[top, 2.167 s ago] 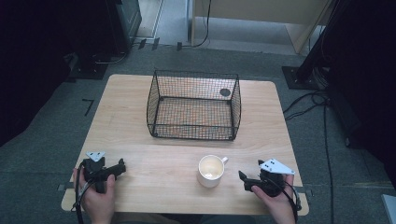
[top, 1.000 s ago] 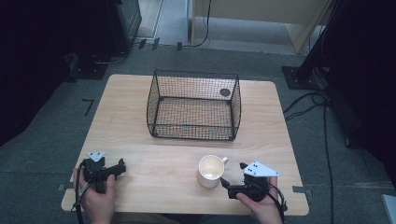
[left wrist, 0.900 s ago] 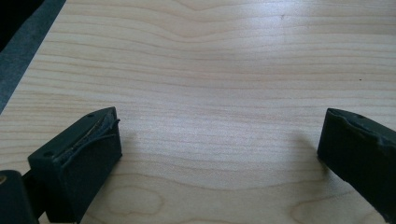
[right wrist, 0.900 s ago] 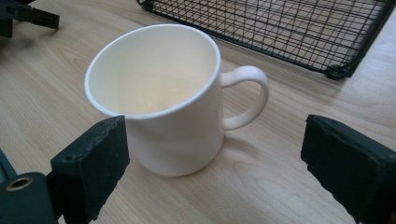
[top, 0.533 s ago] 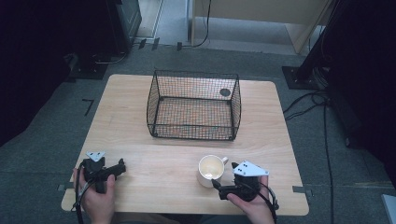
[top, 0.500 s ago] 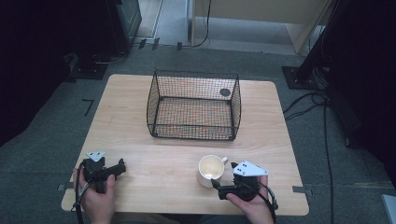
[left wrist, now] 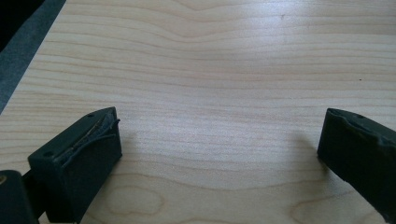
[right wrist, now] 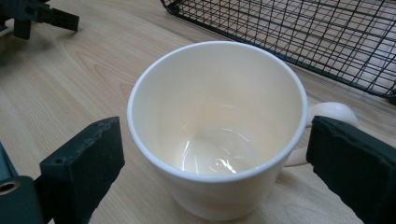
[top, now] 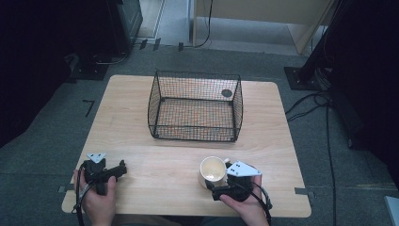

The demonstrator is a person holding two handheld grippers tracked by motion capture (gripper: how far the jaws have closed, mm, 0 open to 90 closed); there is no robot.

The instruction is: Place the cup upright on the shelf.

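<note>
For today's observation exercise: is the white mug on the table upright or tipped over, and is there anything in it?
Upright and empty. The mug stands on its base with its rim facing up, and its glossy bare bottom shows between the open jaws of the right hand-held gripper.

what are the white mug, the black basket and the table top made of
White mug: probably glazed ceramic, going by its glossy cream inside with bright reflections and its thick rounded rim. Black mesh basket: thin wire grid, likely coated or painted metal. Light table top: wood or a wood-look laminate, with visible grain lines and a soft sheen.
</note>
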